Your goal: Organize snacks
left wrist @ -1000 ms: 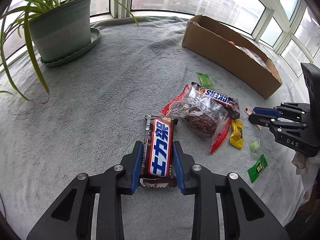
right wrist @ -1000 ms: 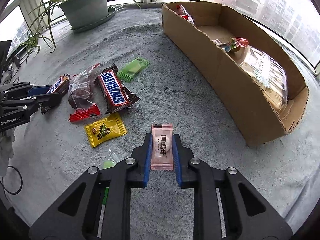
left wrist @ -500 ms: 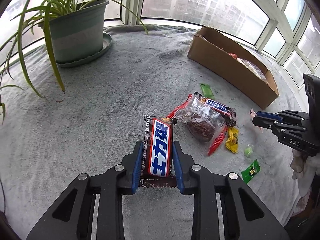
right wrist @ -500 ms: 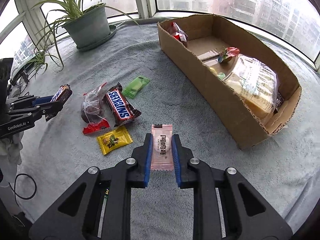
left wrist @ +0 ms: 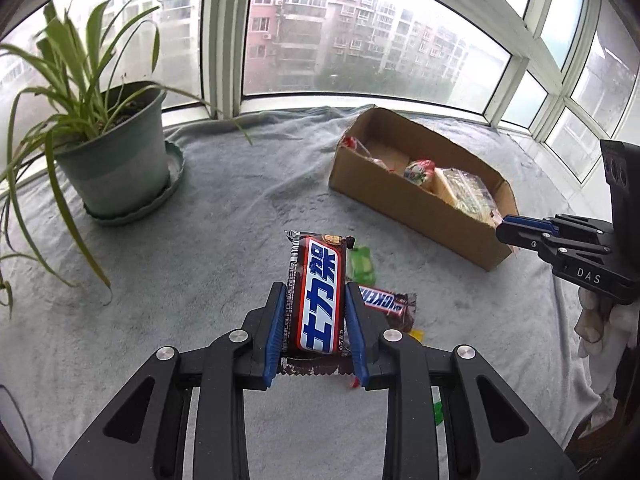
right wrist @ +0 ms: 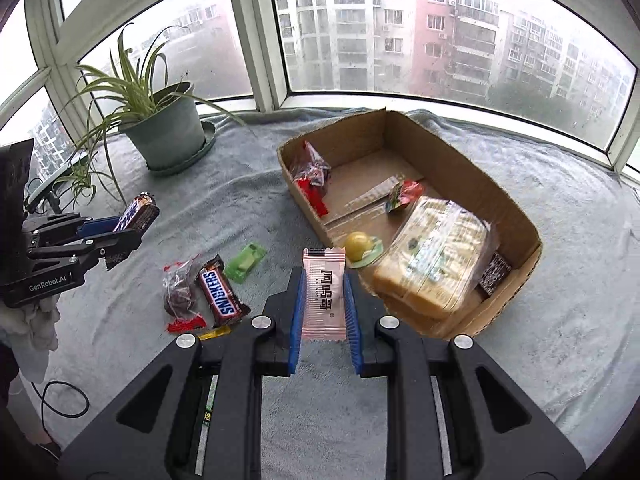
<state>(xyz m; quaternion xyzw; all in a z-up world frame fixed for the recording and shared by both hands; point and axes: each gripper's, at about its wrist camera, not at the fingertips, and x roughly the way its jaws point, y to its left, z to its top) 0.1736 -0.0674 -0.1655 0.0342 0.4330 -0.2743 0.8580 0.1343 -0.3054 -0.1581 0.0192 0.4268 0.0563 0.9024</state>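
The left hand-held gripper (left wrist: 315, 322) clamps a chocolate bar (left wrist: 317, 304); the right hand-held gripper (right wrist: 323, 298) clamps a pink packet (right wrist: 323, 294) beside the box (right wrist: 516, 200) rim. Bare blanket (left wrist: 224, 240) lies open between plant pot (left wrist: 116, 168) and box.

"SNICKERS" on the brown bar (right wrist: 221, 295); "GenRobot.AI" on the left gripper (right wrist: 120, 246); "DAS" on the right gripper (left wrist: 505, 234).

Soft, overcast daylight comes in through the far windows (right wrist: 440, 32), bright and slightly blown out at the upper panes. Shadows on the grey blanket (left wrist: 224, 248) are faint and diffuse. Both views are sharp at the centre, strongly bowed by fisheye distortion, with dark vignetted corners.
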